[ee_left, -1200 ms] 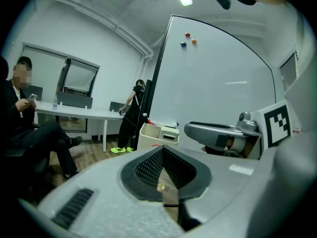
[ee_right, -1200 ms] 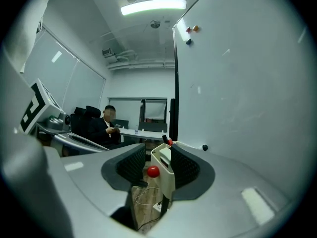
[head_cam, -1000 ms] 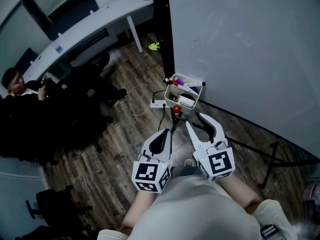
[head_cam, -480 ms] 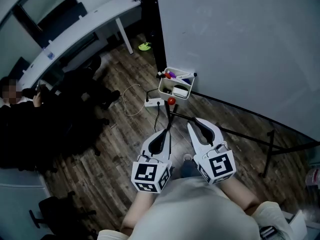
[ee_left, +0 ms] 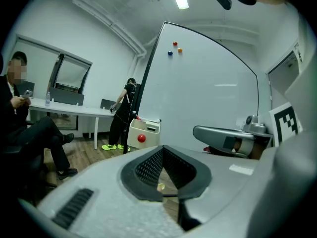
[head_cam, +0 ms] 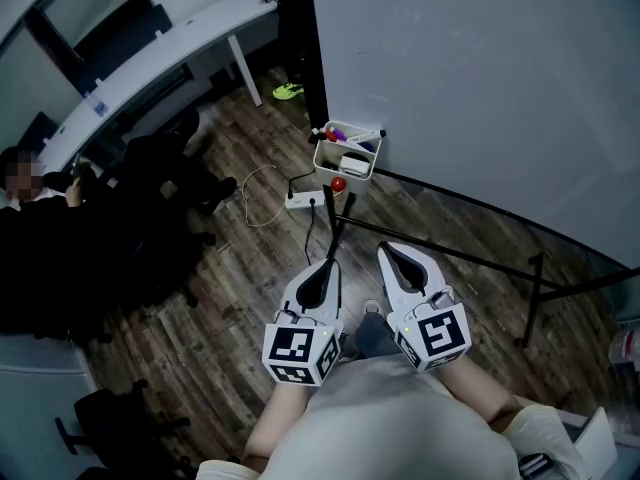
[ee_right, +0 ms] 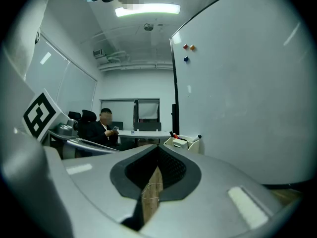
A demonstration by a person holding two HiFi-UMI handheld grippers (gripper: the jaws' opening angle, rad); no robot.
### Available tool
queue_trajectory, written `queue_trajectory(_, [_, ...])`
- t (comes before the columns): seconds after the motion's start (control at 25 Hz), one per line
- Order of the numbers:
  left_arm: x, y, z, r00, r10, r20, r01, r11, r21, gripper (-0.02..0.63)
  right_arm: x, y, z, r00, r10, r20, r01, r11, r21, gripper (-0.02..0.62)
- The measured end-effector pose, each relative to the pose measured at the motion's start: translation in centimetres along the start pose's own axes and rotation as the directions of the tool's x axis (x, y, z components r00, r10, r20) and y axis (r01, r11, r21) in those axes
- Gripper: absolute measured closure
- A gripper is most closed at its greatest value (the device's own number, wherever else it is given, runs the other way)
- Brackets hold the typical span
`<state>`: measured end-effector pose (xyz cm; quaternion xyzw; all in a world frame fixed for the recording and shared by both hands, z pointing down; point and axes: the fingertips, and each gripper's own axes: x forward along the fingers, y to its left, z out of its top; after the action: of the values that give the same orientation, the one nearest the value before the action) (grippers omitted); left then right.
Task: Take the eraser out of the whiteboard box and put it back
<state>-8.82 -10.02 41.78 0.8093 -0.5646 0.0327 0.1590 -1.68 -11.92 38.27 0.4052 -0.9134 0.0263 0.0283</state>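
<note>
The white whiteboard box (head_cam: 347,158) hangs at the whiteboard's lower edge, with markers and the pale eraser (head_cam: 356,165) inside it. A red round magnet (head_cam: 338,183) sits on the box's front. Both grippers are held back from the box, over the wooden floor, and point toward it. My left gripper (head_cam: 328,267) is shut and empty. My right gripper (head_cam: 392,254) is shut too, with nothing between its pads. The box (ee_left: 143,133) stands far ahead in the left gripper view, and the box (ee_right: 182,144) is small and distant in the right gripper view.
The big whiteboard (head_cam: 480,88) fills the right, with its black stand legs (head_cam: 530,298) across the floor. A power strip (head_cam: 305,201) and cable lie under the box. A long white desk (head_cam: 160,53) and a seated person (head_cam: 40,228) are at the left.
Both grippers have drawn back from the box, which now looks smaller and farther off. The right gripper's jaws have closed from wide open to shut, empty.
</note>
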Motion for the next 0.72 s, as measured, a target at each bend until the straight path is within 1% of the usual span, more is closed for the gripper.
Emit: queue_trajectory(0.72, [-5.0,-2.9,-2.5,1.000,0.004,-0.015,-0.004,1.000,-0.007,0.601,-5.8,4.0,-1.6,0.999,0.025,-0.046,-0.025,1.000,-0.003,0.591])
